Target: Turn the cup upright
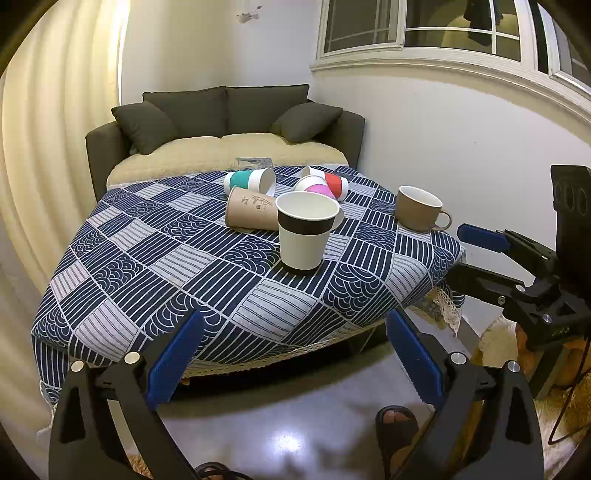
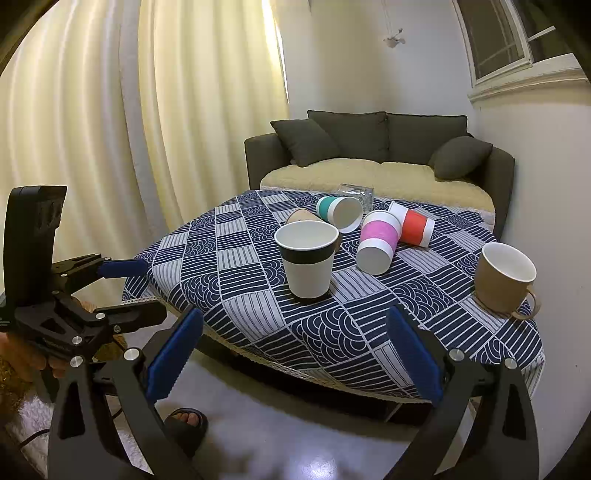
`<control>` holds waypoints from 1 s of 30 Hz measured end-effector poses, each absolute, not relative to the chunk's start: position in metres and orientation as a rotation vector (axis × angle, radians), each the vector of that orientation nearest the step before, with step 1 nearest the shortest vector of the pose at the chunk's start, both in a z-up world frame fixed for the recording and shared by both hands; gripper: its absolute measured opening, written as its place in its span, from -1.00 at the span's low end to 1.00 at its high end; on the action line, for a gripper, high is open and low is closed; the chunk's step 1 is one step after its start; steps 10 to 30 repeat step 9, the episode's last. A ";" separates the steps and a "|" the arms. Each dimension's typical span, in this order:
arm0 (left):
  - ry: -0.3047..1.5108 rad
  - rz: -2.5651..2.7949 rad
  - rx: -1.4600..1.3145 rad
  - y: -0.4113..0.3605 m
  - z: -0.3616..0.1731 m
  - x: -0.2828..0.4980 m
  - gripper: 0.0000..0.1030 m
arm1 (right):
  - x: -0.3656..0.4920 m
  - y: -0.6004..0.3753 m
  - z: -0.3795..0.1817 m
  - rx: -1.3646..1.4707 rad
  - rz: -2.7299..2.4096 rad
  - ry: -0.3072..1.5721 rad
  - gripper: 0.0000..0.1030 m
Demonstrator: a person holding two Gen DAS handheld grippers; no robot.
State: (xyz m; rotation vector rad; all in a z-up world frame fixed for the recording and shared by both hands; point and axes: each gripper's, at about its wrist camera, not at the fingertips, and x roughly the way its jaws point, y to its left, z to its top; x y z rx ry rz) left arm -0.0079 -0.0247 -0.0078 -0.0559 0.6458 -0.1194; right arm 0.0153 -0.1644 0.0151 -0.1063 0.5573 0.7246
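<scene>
Navy-and-grey patterned cloth covers a table with a lace edge, set in a small white-walled room. Behind the table stands a dark grey sofa with a cream throw on its seat, cream curtains hang along one side, and a white-framed window sits high on the other wall. A glossy grey floor shows below, with the person's sandalled foot on it.

Near the middle of the table a paper cup, white with a black band under its rim, stands upright and open at the top. Just behind it lie four cups on their sides: a brown one touching it, a teal-banded one, a pink-banded one and a red-banded one. A tan mug, white inside, stands upright near the table's right edge. A clear glass object sits at the far edge.

Both tools are held off the table's near edge, well apart from the cups. The left gripper has its blue pads spread wide with nothing between them, and so does the right gripper.
</scene>
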 end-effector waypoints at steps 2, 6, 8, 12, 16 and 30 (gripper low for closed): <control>0.645 -0.120 -0.055 -0.025 -0.008 -0.008 0.87 | 0.015 -0.164 0.015 -0.108 0.724 0.559 0.90; 0.645 -0.118 -0.055 -0.025 -0.008 -0.008 0.87 | 0.015 -0.164 0.015 -0.107 0.723 0.560 0.90; 0.645 -0.117 -0.054 -0.025 -0.008 -0.008 0.87 | 0.015 -0.163 0.014 -0.106 0.722 0.561 0.90; 0.645 -0.118 -0.055 -0.025 -0.008 -0.008 0.87 | 0.015 -0.164 0.014 -0.106 0.722 0.560 0.90; 0.645 -0.118 -0.055 -0.025 -0.008 -0.008 0.87 | 0.015 -0.164 0.014 -0.106 0.722 0.560 0.90; 0.645 -0.118 -0.055 -0.025 -0.008 -0.008 0.87 | 0.015 -0.164 0.014 -0.106 0.722 0.560 0.90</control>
